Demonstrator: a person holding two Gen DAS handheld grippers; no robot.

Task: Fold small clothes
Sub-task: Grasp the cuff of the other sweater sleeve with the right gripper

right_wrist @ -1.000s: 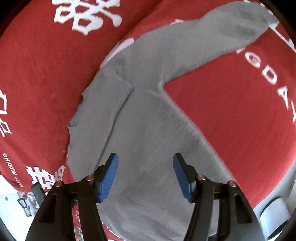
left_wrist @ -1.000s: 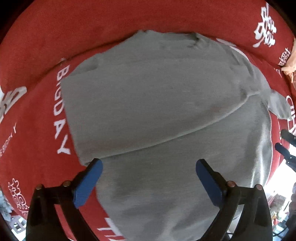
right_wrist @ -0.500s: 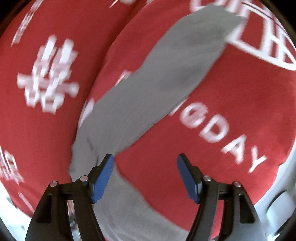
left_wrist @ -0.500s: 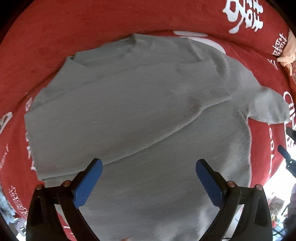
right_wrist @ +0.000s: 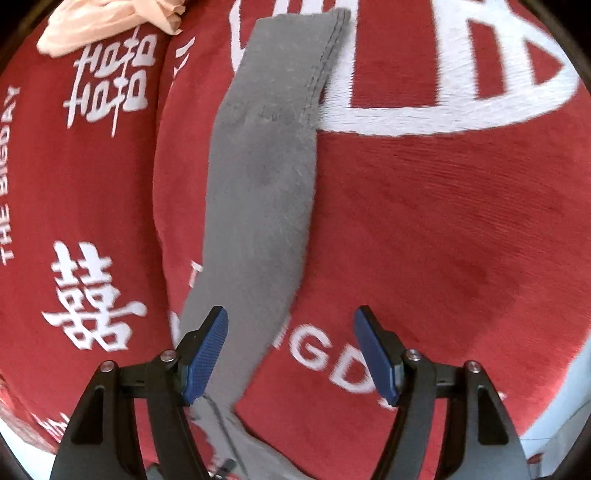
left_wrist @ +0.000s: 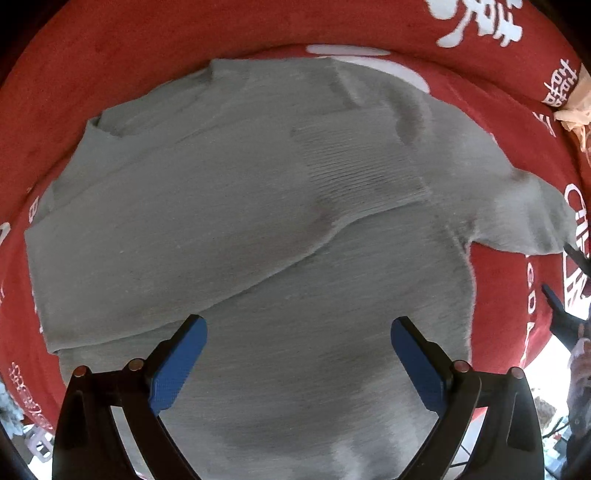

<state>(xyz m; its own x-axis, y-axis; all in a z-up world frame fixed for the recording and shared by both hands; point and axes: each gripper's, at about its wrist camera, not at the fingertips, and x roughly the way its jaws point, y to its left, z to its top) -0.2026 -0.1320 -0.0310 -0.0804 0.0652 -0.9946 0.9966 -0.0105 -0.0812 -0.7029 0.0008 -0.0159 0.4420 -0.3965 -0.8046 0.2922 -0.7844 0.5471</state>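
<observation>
Fingers (left_wrist: 181,363) of left gripper (left_wrist: 298,363) spread wide, blue pads clear of cloth, nothing between them. Fingers (right_wrist: 205,354) of right gripper (right_wrist: 291,354) likewise apart and gripping nothing, poised over one long sleeve. No containers anywhere in either view.

Grey knit sweater (left_wrist: 258,229) spread flat on red blanket (left_wrist: 110,48), filling most of left wrist view. One sleeve folded across the chest, its ribbed cuff (left_wrist: 362,173) lying near the middle of the body, the folded edge running diagonally from lower left to upper right. Neck opening toward the far edge. Fine horizontal ribbing in the knit; a few soft creases near the shoulder.

Other sleeve (right_wrist: 262,184) stretched straight out away from the body over the blanket in right wrist view, narrow and flat, stitched cuff at its far end, slightly fuzzy along the edges; same sleeve trailing off to the right in left wrist view.

White characters and the lettering "THE BIGDAY" (right_wrist: 7,173) printed on the blanket. Crumpled peach cloth (right_wrist: 107,22) at the far left corner of right wrist view, well apart from the sweater.
</observation>
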